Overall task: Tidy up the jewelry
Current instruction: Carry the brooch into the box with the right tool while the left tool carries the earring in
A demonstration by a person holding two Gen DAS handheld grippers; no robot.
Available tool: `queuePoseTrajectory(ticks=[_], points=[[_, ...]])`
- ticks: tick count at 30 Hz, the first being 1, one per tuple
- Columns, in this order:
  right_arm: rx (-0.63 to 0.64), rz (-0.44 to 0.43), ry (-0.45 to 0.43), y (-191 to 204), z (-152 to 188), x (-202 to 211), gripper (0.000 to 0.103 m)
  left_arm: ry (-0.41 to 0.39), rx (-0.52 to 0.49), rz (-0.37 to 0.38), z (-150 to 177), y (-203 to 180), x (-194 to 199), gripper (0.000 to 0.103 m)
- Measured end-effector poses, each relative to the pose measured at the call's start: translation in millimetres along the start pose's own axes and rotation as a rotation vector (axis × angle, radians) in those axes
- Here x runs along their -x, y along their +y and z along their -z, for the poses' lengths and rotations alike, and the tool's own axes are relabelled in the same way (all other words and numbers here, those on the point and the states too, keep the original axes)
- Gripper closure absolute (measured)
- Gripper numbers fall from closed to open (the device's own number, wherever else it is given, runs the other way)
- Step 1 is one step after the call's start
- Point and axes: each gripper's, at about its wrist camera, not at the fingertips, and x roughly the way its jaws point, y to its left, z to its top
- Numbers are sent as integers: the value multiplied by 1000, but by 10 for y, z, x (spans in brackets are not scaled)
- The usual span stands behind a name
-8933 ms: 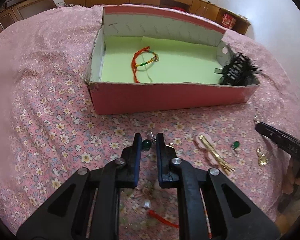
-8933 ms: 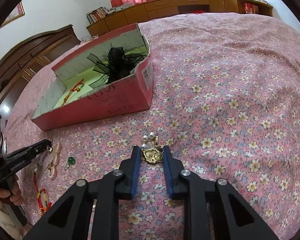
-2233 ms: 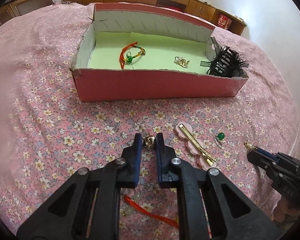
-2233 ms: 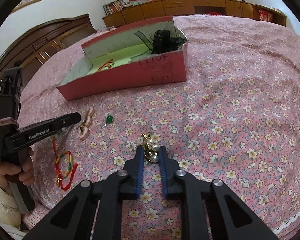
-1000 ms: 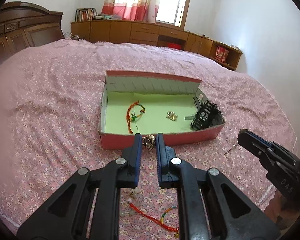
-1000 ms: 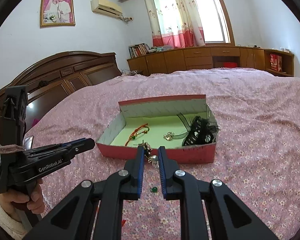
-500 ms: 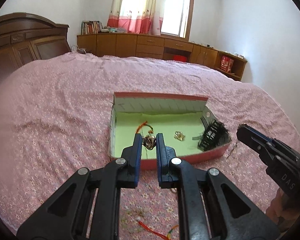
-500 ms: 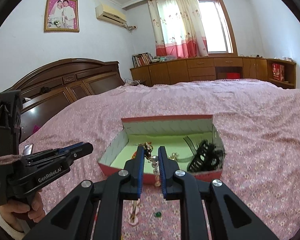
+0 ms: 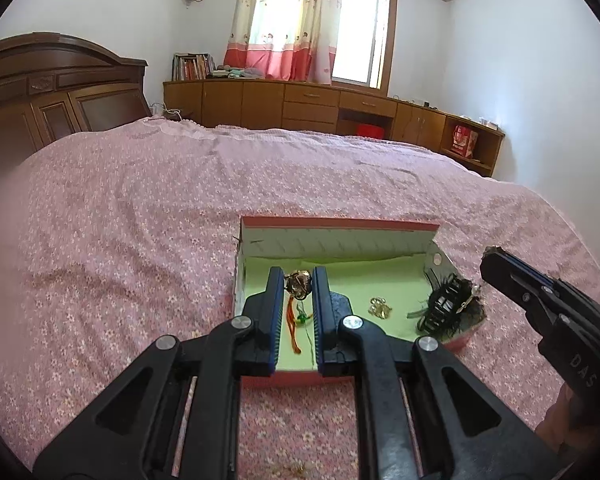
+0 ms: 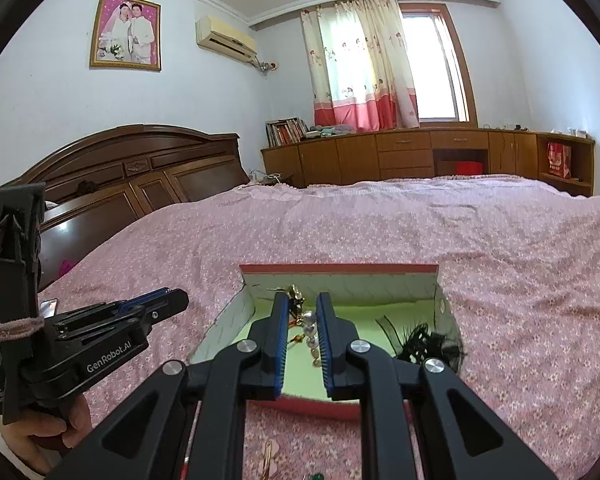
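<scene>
A pink cardboard box (image 9: 340,224) with a green floor lies open on the flowered bedspread. My left gripper (image 9: 298,276) is shut on a small bronze-gold ornament (image 9: 299,284) and hangs over the box's left part. My right gripper (image 10: 302,300) is shut on a gold piece with a string of pearls (image 10: 310,330) dangling between its fingers, above the box (image 10: 340,270). Inside the box lie a red cord bracelet (image 9: 292,320), a gold trinket (image 9: 380,307) and a black feathered hair clip (image 9: 448,308).
A pink hair clip (image 10: 269,456) and a green bead (image 10: 318,476) lie on the bedspread in front of the box. Each gripper shows in the other's view: the right one (image 9: 540,296), the left one (image 10: 156,308) with a hand on its grip. A wooden headboard (image 10: 120,184) stands far left.
Both grippers have risen and moved forward with their pieces, from in front of the box's near wall to above its green floor. The views have tilted up toward the room.
</scene>
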Motion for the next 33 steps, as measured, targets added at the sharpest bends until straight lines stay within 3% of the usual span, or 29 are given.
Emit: queuePoseTrajectory(ticks=[6,20,33], points=[[0,14,24,-14,7,-179,87,16,10,7,-30,11,-171,97],[-19,42,171,-196,263,-708,87,157,4,4,161,-11,-691,97],[-31,59,280,-305,452,-959,87,267,-20,-29,344,-23,-950,97]])
